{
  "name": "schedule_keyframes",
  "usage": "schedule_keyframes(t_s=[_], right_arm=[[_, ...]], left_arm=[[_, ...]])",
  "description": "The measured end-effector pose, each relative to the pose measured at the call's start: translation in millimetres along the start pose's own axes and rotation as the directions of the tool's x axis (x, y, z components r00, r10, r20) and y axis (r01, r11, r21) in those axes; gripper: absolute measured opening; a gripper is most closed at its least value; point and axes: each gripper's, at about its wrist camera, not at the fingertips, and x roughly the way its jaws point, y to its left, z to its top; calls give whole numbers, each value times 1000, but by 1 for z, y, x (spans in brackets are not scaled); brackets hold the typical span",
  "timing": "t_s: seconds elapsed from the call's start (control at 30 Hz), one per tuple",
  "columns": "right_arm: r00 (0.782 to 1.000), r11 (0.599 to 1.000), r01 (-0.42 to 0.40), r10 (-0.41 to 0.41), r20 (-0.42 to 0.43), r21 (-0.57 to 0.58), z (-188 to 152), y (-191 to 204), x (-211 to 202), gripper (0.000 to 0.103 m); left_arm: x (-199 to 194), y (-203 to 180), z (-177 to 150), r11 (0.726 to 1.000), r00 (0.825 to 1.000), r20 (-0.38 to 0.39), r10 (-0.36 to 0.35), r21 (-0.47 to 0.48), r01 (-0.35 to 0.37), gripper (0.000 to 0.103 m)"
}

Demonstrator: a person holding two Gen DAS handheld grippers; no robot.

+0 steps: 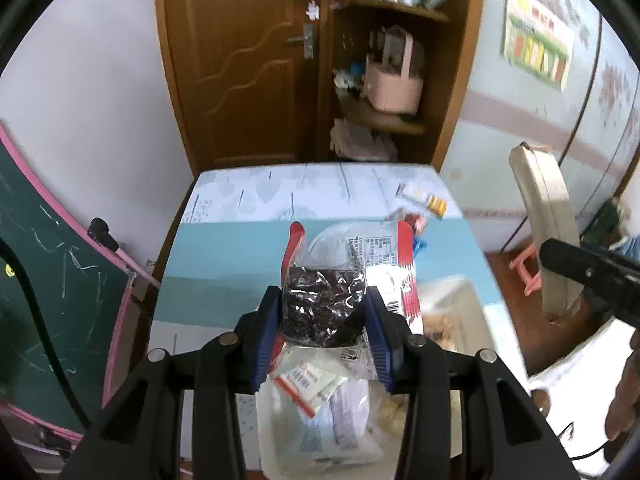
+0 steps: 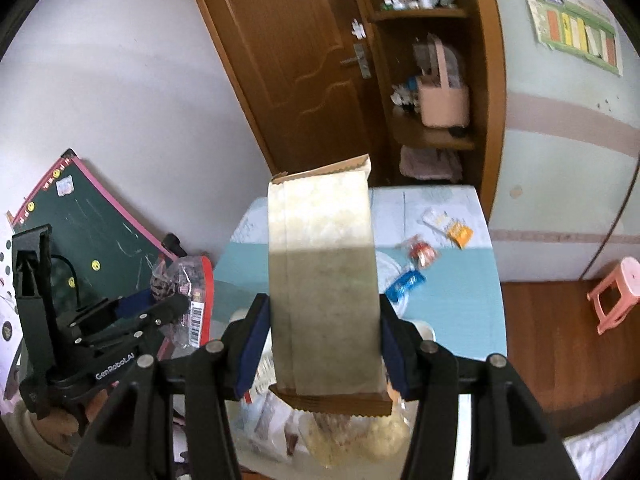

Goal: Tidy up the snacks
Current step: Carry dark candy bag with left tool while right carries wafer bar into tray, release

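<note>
My left gripper (image 1: 324, 312) clamps a clear bag of dark snacks (image 1: 322, 304); my right gripper (image 2: 322, 344) pinches a tan packet (image 2: 324, 280). Beneath both lies a bin (image 1: 268, 440) of snacks.

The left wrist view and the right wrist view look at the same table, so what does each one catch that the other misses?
Only the left wrist view shows the left gripper from behind, clamped on a clear bag of dark snacks, with its printed label. Only the right wrist view shows the right gripper gripping a tall tan packet, and a pink stool on the floor. Both share the blue table, small loose snack packets, the wooden door, the shelf's pink basket and the green chalkboard.
</note>
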Motion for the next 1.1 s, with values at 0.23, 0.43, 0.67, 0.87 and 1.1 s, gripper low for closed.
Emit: schedule_keyframes(t_s=[0.23, 0.43, 0.67, 0.87, 1.1], right_arm=[[992, 998, 25, -17, -122, 60, -39, -15, 21, 52], [980, 995, 48, -31, -198, 82, -60, -20, 36, 52], [969, 993, 66, -42, -242, 93, -66, -20, 43, 52], [967, 995, 74, -56, -249, 63, -67, -12, 45, 54], [965, 997, 60, -44, -259, 54, -70, -6, 48, 55]], left_arm=[[27, -14, -33, 999, 994, -112, -16, 26, 19, 40], [40, -22, -44, 999, 986, -163, -22, 33, 28, 40], [45, -26, -49, 999, 981, -193, -11, 44, 20, 45], [38, -27, -47, 999, 986, -167, 15, 54, -6, 83], [35, -30, -48, 997, 986, -165, 20, 73, -8, 83]])
